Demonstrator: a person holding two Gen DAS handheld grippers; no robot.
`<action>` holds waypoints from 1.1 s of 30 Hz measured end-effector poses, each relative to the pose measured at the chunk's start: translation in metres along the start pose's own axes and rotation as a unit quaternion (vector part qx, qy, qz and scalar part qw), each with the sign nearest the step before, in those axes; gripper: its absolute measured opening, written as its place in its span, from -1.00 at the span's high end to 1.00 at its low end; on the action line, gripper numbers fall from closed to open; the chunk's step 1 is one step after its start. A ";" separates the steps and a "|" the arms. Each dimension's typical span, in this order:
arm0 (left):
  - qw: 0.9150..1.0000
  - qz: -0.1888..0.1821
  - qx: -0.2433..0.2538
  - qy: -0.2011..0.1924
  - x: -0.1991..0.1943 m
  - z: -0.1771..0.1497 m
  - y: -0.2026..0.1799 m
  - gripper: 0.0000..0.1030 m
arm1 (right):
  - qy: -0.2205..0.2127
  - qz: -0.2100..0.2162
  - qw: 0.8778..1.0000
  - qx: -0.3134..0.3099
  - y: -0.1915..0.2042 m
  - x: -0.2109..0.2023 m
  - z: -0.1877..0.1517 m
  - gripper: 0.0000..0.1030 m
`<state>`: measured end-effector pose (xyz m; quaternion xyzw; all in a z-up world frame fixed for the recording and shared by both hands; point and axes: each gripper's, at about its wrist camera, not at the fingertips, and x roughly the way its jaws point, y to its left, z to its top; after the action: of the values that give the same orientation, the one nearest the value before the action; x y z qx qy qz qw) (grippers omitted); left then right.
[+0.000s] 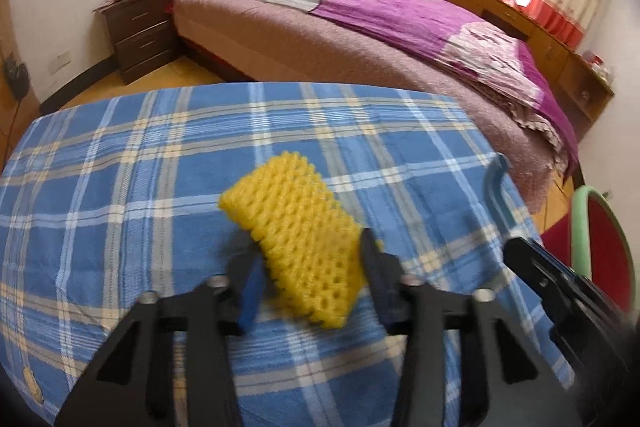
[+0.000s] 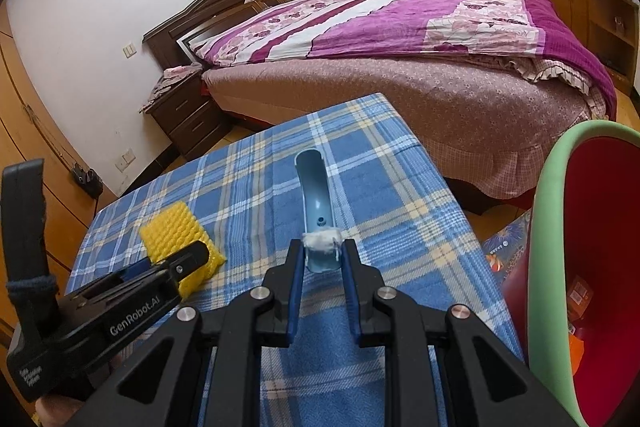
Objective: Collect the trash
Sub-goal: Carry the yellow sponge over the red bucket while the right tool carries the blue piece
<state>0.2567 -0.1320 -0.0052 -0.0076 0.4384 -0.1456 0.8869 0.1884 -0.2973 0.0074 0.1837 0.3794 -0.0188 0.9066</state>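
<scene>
A yellow foam net (image 1: 296, 227) lies on the blue checked tablecloth (image 1: 120, 187). My left gripper (image 1: 304, 247) has a finger on each side of it and its pads press on the net's sides. From the right wrist view the same net (image 2: 172, 231) shows behind the left gripper (image 2: 192, 255). My right gripper (image 2: 323, 247) is shut on a curved light-blue plastic handle (image 2: 314, 187), which reaches out over the cloth. A small white wad (image 2: 322, 241) sits on the handle right between the fingertips. The handle's tip (image 1: 494, 183) also shows in the left wrist view.
A bin with a green rim (image 2: 548, 227) and a red inside stands off the table's right edge, also seen in the left wrist view as the bin (image 1: 580, 223). A bed with a purple quilt (image 2: 400, 27) lies beyond the table, a dark nightstand (image 1: 140, 27) beside it.
</scene>
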 end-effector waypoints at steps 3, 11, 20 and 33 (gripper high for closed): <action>1.000 -0.016 0.013 -0.003 -0.004 -0.002 -0.008 0.74 | 0.000 0.002 1.000 0.001 0.000 0.000 0.000 0.60; 0.999 -0.043 0.002 -0.006 -0.026 -0.008 -0.009 0.79 | -0.006 0.017 1.000 0.006 0.001 -0.010 0.001 0.59; 0.998 -0.032 0.000 -0.048 -0.076 -0.018 -0.007 0.79 | -0.021 0.034 0.999 -0.005 0.015 -0.048 -0.001 0.59; 0.995 -0.056 -0.022 -0.077 -0.133 -0.042 -0.017 0.79 | -0.066 0.046 0.997 0.000 0.007 -0.134 -0.018 0.59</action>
<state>0.1433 -0.1080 0.0749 -0.0631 0.3706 -0.1840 0.9082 0.0814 -0.2985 0.0912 0.1993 0.3099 0.0103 0.9296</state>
